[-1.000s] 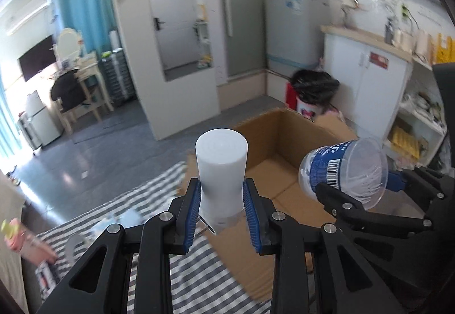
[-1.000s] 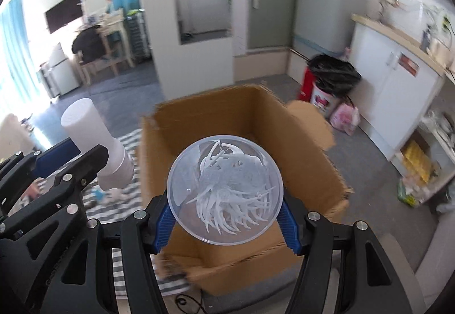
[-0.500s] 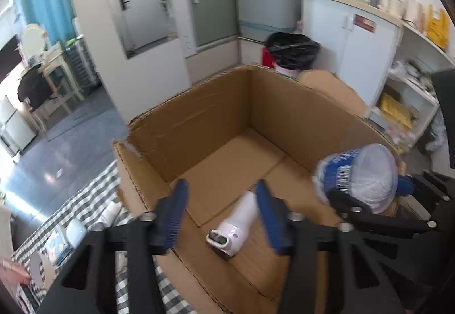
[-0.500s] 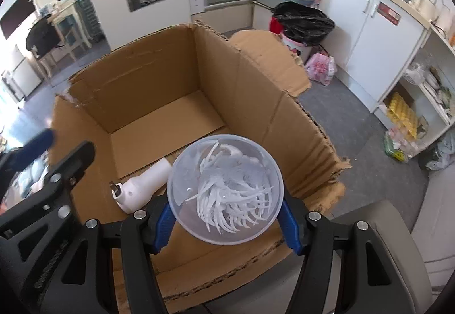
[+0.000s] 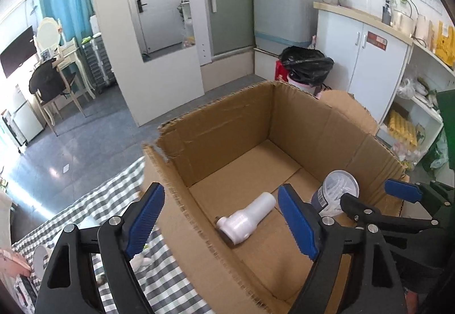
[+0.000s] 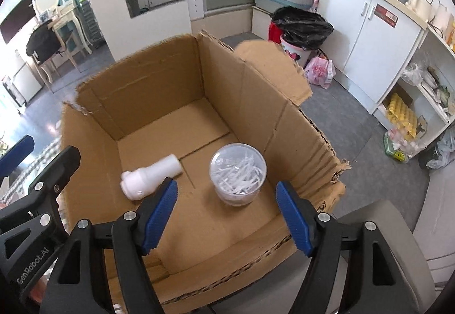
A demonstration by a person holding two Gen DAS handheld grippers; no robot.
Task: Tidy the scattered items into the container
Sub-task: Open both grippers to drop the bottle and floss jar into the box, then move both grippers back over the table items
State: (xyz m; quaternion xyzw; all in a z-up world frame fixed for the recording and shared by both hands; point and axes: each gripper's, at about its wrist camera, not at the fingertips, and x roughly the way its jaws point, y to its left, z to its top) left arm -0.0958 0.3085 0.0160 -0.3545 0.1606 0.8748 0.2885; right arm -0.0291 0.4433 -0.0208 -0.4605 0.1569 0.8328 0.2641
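Over the cardboard box I'm hovering both grippers: left gripper and right gripper fingers have just been opening wide, nothing between them, so the white bottle and clear tub are lying loose on the box floor.

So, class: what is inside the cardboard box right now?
Inside the cardboard box lie a white bottle on its side and a clear tub of white picks. The near floor, behind the front wall, is hidden.
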